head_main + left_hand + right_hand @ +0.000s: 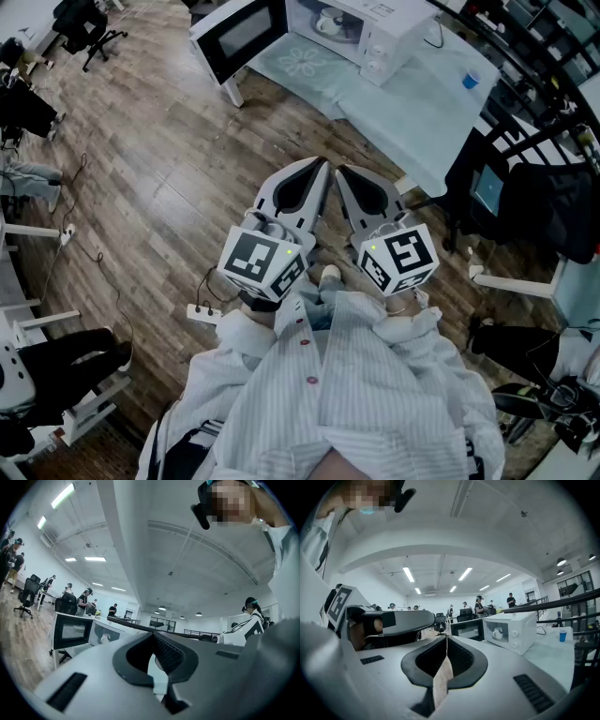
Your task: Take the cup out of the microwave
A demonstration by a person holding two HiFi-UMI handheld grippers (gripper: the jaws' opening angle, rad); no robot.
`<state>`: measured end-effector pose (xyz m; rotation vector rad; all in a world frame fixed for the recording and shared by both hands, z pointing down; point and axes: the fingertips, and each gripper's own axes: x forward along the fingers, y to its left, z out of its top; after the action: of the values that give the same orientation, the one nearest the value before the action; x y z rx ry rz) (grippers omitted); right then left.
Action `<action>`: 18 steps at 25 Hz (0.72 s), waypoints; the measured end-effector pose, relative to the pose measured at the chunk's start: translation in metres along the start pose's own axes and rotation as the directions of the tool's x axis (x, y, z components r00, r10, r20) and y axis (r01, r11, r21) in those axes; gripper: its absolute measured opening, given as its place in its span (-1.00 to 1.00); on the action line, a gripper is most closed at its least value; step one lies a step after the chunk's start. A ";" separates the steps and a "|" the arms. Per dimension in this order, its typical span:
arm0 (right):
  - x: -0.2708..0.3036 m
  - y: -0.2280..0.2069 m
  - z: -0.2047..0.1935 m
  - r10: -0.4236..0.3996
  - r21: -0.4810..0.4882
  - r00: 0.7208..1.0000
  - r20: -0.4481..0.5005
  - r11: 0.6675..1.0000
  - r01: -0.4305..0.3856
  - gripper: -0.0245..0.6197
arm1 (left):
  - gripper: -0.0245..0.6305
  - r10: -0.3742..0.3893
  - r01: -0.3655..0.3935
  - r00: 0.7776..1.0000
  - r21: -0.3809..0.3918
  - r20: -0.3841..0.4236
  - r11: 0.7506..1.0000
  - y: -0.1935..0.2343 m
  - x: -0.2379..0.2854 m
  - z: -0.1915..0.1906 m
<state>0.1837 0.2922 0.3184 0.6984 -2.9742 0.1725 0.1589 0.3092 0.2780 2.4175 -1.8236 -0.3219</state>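
Observation:
A white microwave [375, 37] stands on the table at the top of the head view, its door [239, 37] swung wide open to the left. A white cup [330, 22] sits inside the cavity. The right gripper view shows the microwave [513, 632] and cup [498, 633] far ahead; in the left gripper view the door [71, 631] and cup [104, 638] are small at the left. Both grippers are held close to the person's body, well short of the table. My left gripper [322, 165] [152, 634] is shut and empty. My right gripper [343, 172] [446, 637] beside it is also shut with nothing in it.
A pale cloth covers the table [422, 103], with a small blue cup [471, 81] near its right end. A black chair [553, 206] stands to the right, and a power strip [202, 312] with cables lies on the wooden floor. Other people stand in the background.

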 end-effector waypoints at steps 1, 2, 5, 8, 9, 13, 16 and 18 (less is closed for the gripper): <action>0.001 0.000 0.001 0.001 -0.002 1.000 0.003 1.000 -0.001 -0.81 | -0.90 0.000 0.000 1.000 0.002 -0.002 1.000 0.001 0.001 0.000; 0.001 0.000 0.002 0.002 -0.003 1.000 0.007 1.000 -0.002 -0.81 | -0.90 0.000 0.000 1.000 0.003 -0.003 1.000 0.001 0.002 0.000; 0.000 -0.002 0.004 -0.002 0.006 1.000 0.018 1.000 0.001 -0.81 | -0.90 0.001 -0.001 1.000 0.009 -0.007 1.000 0.001 0.004 -0.002; -0.004 -0.005 0.004 -0.004 0.018 1.000 0.028 1.000 0.003 -0.81 | -0.90 -0.001 0.001 1.000 0.015 -0.009 1.000 -0.004 0.006 -0.004; -0.005 -0.006 0.004 -0.004 0.022 1.000 0.031 1.000 0.003 -0.81 | -0.90 -0.001 0.001 1.000 0.017 -0.010 1.000 -0.005 0.006 -0.004; -0.012 -0.013 0.003 0.001 0.039 0.999 0.041 0.999 -0.002 -0.81 | -0.90 0.000 0.000 1.000 0.028 -0.011 1.000 -0.013 0.011 -0.006; -0.017 -0.019 0.004 0.016 0.033 0.999 0.050 0.999 -0.018 -0.81 | -0.90 0.006 -0.006 1.000 0.031 -0.007 0.999 -0.020 0.018 -0.009; -0.020 -0.023 0.005 0.029 0.033 0.998 0.056 0.999 -0.031 -0.81 | -0.90 0.011 -0.011 1.000 0.031 -0.005 0.999 -0.024 0.022 -0.010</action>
<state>0.2111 0.2800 0.3138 0.6737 -3.0425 0.2089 0.1894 0.2944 0.2804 2.4252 -1.8522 -0.2885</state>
